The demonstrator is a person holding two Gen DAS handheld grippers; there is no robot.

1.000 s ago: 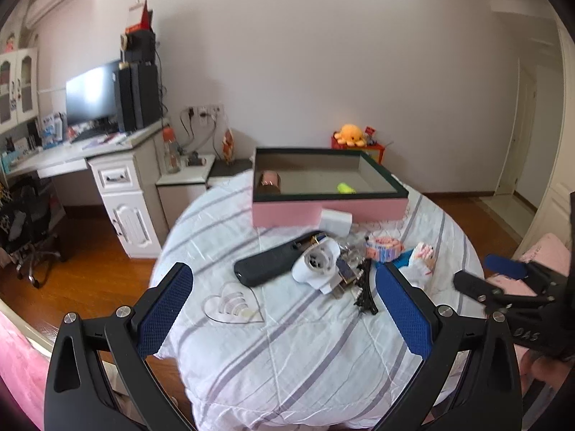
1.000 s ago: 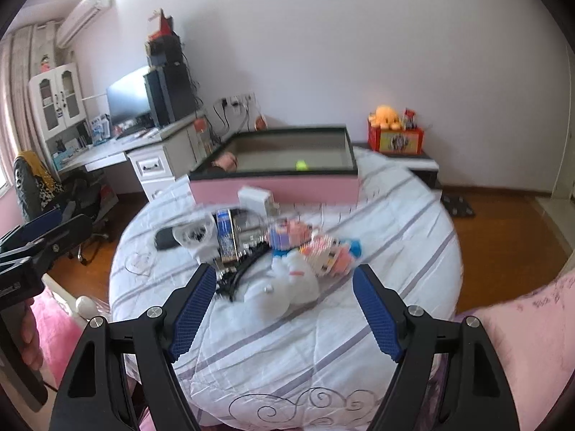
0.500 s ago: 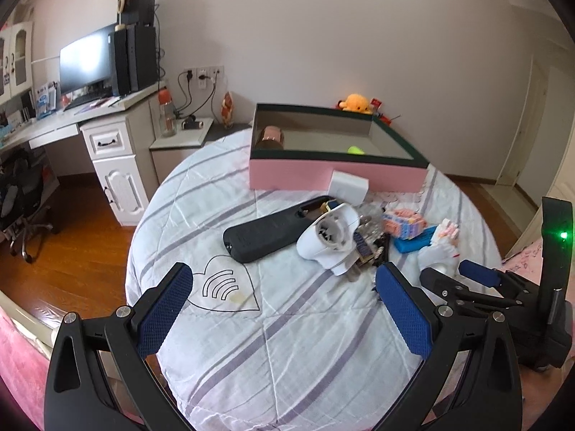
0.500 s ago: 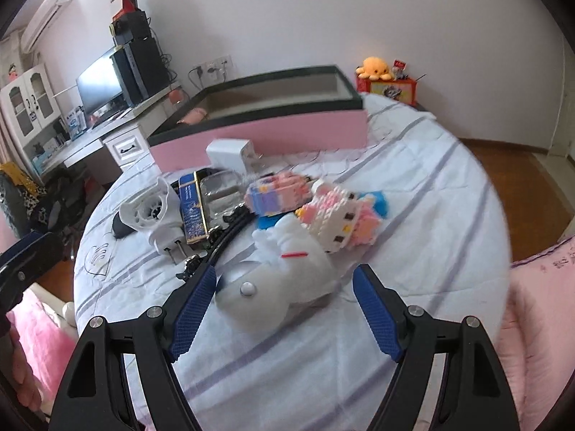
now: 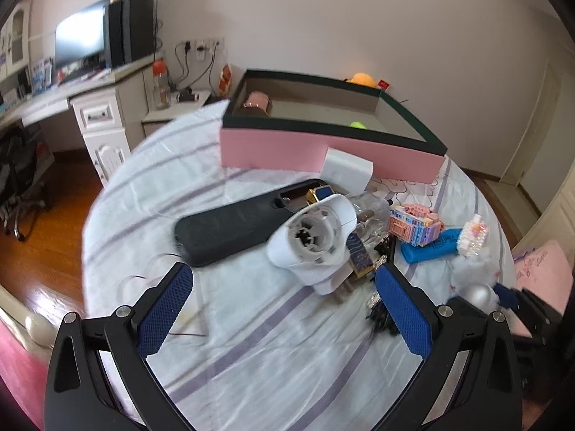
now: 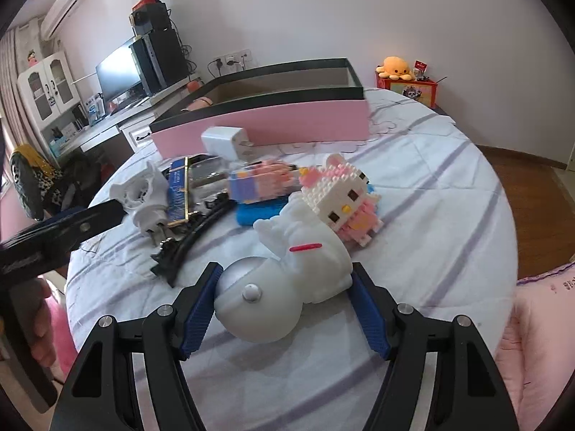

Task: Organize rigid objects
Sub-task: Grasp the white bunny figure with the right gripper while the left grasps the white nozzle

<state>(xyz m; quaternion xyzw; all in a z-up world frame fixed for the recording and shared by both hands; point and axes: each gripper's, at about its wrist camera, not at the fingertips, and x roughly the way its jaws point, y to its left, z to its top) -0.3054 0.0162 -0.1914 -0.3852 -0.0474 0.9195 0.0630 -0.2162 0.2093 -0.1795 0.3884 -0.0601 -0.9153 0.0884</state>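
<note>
On the striped bedspread lies a heap of rigid items in front of an open pink box [image 5: 323, 151] [image 6: 269, 125]. My right gripper [image 6: 286, 273] straddles a white figurine on a silver dome base [image 6: 305, 251]. Its jaws are closing, and the pads stand right at the figurine's sides without clearly pressing. A block-built white and pink cat [image 6: 341, 194] leans against the figurine. My left gripper [image 5: 282, 273] hangs open just before a white round plug-in device [image 5: 312, 237] and a black remote [image 5: 230, 230], holding nothing.
A white charger [image 6: 222, 142] rests against the box wall. Pink and purple block toy [image 5: 413, 222], blue case [image 5: 431, 248] and black hair clip [image 6: 187, 248] lie in the heap. The box holds a pink cylinder [image 5: 257, 102]. Desk and monitor stand at left.
Both grippers came down and closer to the heap. The right gripper's jaws narrowed around the white figurine. The left gripper stayed open.
</note>
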